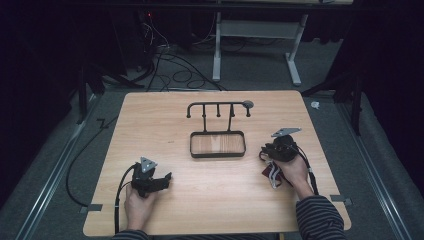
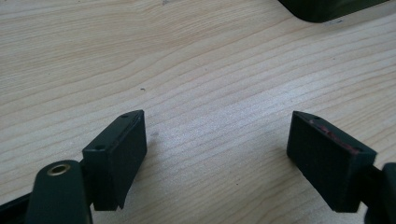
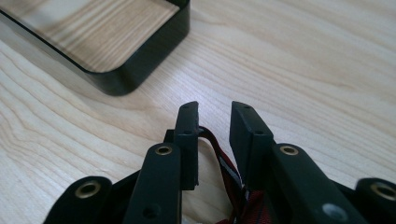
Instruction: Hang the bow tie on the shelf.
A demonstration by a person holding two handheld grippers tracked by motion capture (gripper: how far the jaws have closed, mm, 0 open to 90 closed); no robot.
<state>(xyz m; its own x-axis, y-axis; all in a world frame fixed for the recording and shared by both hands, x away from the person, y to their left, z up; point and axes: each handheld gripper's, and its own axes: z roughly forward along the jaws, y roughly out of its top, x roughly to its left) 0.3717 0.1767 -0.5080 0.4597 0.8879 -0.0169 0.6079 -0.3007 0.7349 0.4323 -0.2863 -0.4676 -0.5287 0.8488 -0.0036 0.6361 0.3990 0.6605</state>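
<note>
My right gripper (image 1: 266, 151) rests low over the table's right side, pointing at the black tray (image 1: 218, 155). In the right gripper view its jaws (image 3: 215, 109) stand narrowly apart. A dark red and black strap (image 3: 219, 161) runs through the gap along the left jaw's inner face, with space beside it. The strap's dark red body and metal buckle (image 1: 272, 176) lie under the person's right hand. My left gripper (image 1: 165, 178) sits at the front left. Its jaws (image 2: 217, 126) are wide apart over bare wood.
A black wire rack with hooks (image 1: 218, 106) rises behind the tray at the table's middle. The tray's rim (image 3: 135, 70) lies just ahead of my right jaws, and its corner (image 2: 327, 9) is far ahead of my left jaws. Cables and table legs stand on the floor beyond.
</note>
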